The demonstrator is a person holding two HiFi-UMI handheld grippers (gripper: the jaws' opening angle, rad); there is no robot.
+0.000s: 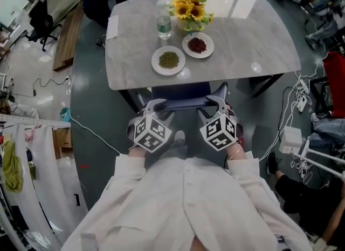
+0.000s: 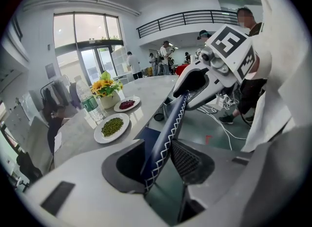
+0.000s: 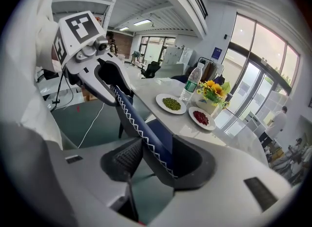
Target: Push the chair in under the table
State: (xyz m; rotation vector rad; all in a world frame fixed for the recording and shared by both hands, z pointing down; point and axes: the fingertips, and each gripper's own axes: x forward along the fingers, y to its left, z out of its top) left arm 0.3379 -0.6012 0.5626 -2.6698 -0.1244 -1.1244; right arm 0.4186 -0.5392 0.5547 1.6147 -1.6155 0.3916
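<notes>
Chair (image 1: 180, 90) tucked under table (image 1: 248, 55)
Jaws of left gripper (image 1: 157, 105) and right gripper (image 1: 215, 103) each clamp its blue backrest (image 1: 184, 104) (white zigzag stitching).

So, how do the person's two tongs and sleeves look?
The left tongs and right tongs are light grey with dark textured pads; each carries a white cube with black square markers. The person wears white long sleeves.
</notes>
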